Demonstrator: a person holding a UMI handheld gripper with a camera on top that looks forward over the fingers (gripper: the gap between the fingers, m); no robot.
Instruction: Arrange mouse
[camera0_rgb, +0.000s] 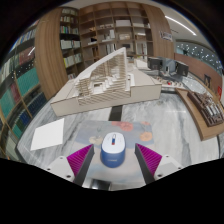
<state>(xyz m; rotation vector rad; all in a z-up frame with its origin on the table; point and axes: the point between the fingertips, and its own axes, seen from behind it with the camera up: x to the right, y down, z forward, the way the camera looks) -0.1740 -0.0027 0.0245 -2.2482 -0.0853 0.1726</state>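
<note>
Looking forward along the gripper (112, 163), I see one mouse (112, 150), blue at its near end and white on top, standing between the two magenta pads (79, 159); the jaws are apart, one to each side of it, and I can make out a sliver of worktop (60, 112) between the mouse and each pad, so it rests on its own support rather than being clamped; whether either pad brushes its flank I cannot tell. The mouse sits on a pale patterned mat (128, 128) that reaches ahead of the jaws; I count one of those. To the left of the mat, apart from it, lies one white sheet of paper (48, 134), flat on the marbled grey worktop. Beyond the mat stands one large pale architectural model (105, 82) on a slab base, well past the jaws; a second wooden piece (205, 106) runs along the right side of the worktop. Behind everything I see bookshelves (70, 40) filled with volumes, their shelves too small for me to count.
</note>
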